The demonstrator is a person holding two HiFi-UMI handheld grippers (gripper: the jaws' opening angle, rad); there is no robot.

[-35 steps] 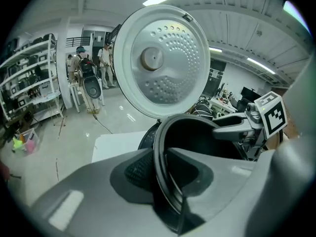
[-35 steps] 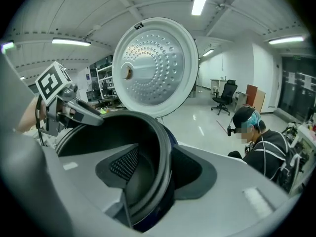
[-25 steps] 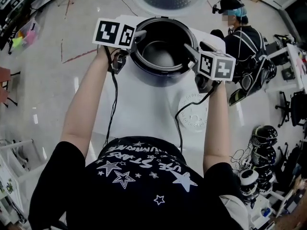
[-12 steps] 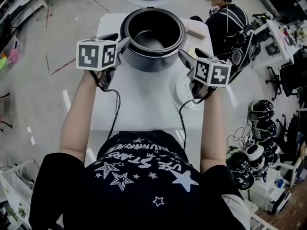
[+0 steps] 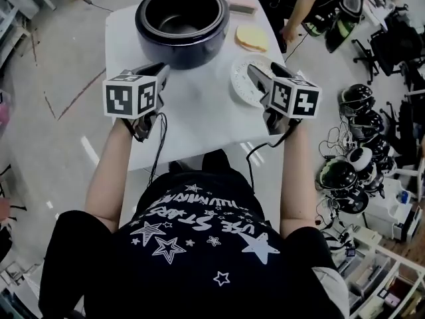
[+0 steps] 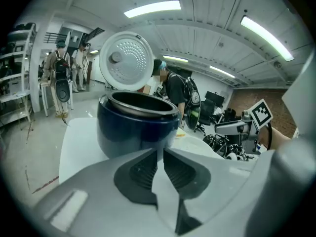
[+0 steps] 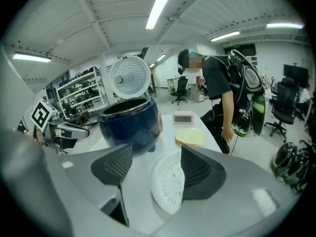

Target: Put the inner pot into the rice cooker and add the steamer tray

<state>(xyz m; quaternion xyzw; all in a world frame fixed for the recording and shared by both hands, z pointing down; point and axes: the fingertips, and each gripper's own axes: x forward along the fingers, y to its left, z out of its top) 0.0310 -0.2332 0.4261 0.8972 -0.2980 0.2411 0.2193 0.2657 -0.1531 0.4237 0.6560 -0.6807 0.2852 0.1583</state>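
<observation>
Claws were both empty. The right claw (image 7: pixel 150 168) stood wide and pointed down at the table (image 5: pixel 199 121). The tray (image 7: pixel 168 186) lay flat on the table between its jaws, and neither jaw pressed on it. In the head view the right claw (image 5: pixel 257 73) hung over the near part of the tray (image 5: pixel 242 88). The left claw (image 6: pixel 160 154) was narrow, its jaws almost together with nothing between them. It was aimed at the cooker (image 6: pixel 133 127) but stood clear of it.

The pot (image 5: pixel 180 22) sat inside the cooker (image 5: pixel 182 48), with its metal rim showing within the blue body. The first step was therefore judged complete. The tray step was in hand at the approach stage, and the tray was not yet gripped.

The next move called for the right claw to descend and close on the tray's edge. A thin flat disc on a table offers little purchase, so a slip was the likely fault. The tray would then need a level carry to the cooker and a straight lowering into the pot.

The lid (image 7: pixel 130 78) stood open behind the cooker mouth and left top access free. A yellow slab (image 5: pixel 251 38) lay just beyond the tray, and a small white timer (image 5: pixel 242 8) lay past it near the far edge. Both were beside the carry path, not judged to block it. A person (image 7: pixel 219 93) bent at the table's far right corner, one hand low near the edge.
</observation>
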